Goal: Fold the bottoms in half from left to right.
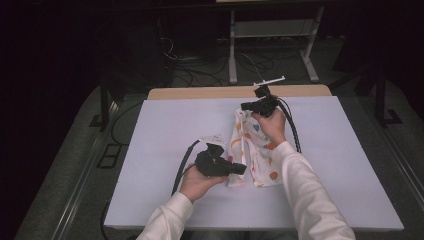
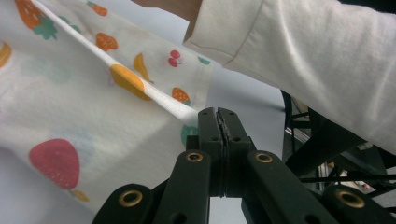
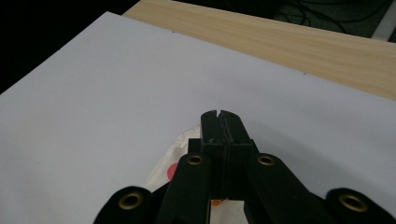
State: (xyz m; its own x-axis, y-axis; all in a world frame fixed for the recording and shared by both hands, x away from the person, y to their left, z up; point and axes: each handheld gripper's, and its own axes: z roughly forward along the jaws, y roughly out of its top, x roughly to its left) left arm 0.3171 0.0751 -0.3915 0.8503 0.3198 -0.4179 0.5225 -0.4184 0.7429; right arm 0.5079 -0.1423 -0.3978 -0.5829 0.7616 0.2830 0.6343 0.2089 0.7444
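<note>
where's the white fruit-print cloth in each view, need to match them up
High view: the white fruit-print cloth lies at the table's middle, stretched between both tongs.
Left gripper view: it covers the left and upper part, a taut fold running down to the shut jaws.
Right gripper view: a small bunch shows at the bottom, just left of the shut jaws.
Shared landmark: the pale lilac table sheet under the cloth.

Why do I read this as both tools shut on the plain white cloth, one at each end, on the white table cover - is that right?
Not quite: the cloth is not plain, it is printed with fruit, as the left gripper view shows. The rest holds: left tool and right tool are shut on it, one at each end, on the white table cover.
</note>
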